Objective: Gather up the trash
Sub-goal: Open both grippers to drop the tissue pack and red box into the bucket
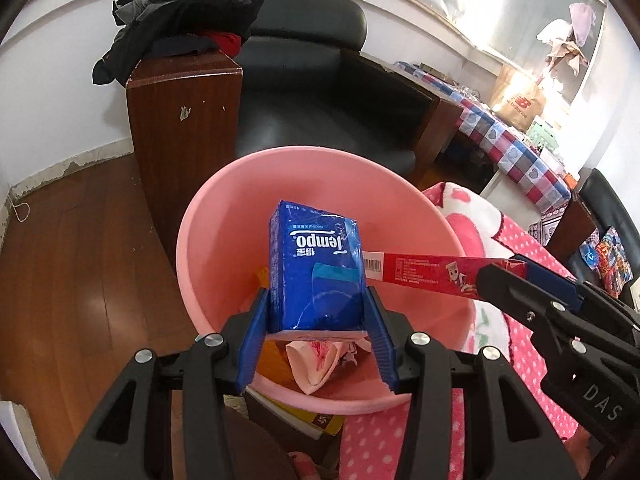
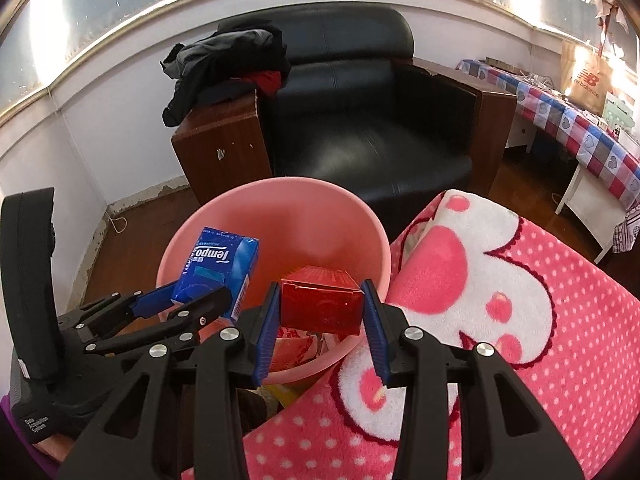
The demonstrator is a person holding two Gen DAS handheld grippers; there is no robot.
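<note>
The left tongs (image 1: 316,312) are gripping a blue tissue pack (image 1: 316,268) between their blue pads, holding it over the pink basin (image 1: 224,208). The right tongs (image 2: 320,312) are clamping a long red box (image 2: 320,304) above the same basin's right side. Crumpled wrappers (image 1: 320,360) are lying inside it. A pink dotted blanket (image 2: 520,320) is lying to the right, and a black armchair (image 2: 360,120) is standing beyond.

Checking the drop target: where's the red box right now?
The red box is clamped in the right gripper, held over the near side of the pink basin. To its left, the left gripper holds the blue Tempo tissue pack.
</note>
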